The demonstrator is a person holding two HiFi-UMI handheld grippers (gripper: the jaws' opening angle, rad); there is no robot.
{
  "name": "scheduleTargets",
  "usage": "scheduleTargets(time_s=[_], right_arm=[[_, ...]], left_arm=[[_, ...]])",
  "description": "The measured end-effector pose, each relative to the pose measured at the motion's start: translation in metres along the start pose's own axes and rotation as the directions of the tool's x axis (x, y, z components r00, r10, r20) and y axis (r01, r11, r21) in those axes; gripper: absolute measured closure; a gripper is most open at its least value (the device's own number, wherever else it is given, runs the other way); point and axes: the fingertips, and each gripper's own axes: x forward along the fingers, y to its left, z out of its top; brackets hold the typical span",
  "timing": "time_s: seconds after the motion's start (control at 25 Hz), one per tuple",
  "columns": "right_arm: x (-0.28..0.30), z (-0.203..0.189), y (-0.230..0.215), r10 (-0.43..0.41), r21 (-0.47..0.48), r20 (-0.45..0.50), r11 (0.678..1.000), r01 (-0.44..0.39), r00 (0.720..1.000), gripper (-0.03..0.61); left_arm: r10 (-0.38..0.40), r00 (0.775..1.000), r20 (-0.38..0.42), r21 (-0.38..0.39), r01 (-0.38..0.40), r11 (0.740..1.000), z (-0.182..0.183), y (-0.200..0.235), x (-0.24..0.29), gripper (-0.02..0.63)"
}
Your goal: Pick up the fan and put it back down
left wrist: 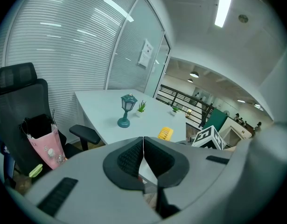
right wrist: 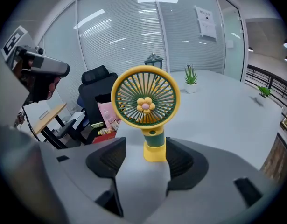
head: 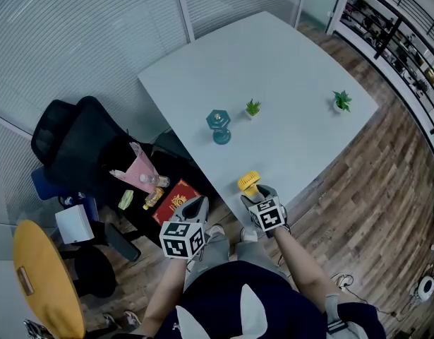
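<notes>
1. Pale table [head: 287, 97] on wood floor [head: 358, 210], slatted glass walls [head: 97, 20] behind.
2. Yellow fan [head: 248, 182] upright at the near table edge, mostly hidden behind right gripper [right wrist: 143, 157] from above.
3. Right jaws spread around fan's base, not pinching; left gripper [left wrist: 143, 155] pressed together, empty.

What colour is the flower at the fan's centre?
Flower: yellow-orange petals, pink middle; shows best in the right gripper view.

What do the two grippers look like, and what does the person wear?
Both the left gripper and right gripper have light grey bodies, black ribbed pads and a cube with black-and-white square markers. The person wears a dark top with white shapes.
</notes>
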Motion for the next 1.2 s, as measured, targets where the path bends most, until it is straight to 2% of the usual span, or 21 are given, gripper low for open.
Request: scheduleTargets(time_s=[0.44, 0.64, 0.88, 1.2], right_arm=[[-0.034, 0.018, -0.002, -0.042, 0.037, 0.059, 0.999, 0.04, 0.997, 0.341], [-0.057, 0.035, 0.004, -0.047, 0.048, 0.124, 0.998, 0.042, 0.991, 0.372], [-0.083, 0.06, 0.012, -0.051, 0.079, 0.22, 0.996, 0.034, 0.974, 0.435], [-0.116, 0.089, 0.024, -0.053, 0.106, 0.317, 0.994, 0.02, 0.947, 0.551]], left_arm=[[-0.029, 1.0, 0.009, 0.004, 0.028, 1.0, 0.002, -0.011, 0.005, 0.592], [-0.043, 0.999, 0.012, 0.009, 0.043, 0.999, 0.003, -0.016, 0.006, 0.592], [-0.06, 0.998, 0.011, 0.009, 0.059, 0.998, 0.002, -0.022, 0.009, 0.592], [-0.1, 0.995, 0.006, 0.021, 0.1, 0.995, 0.006, -0.035, 0.014, 0.592]])
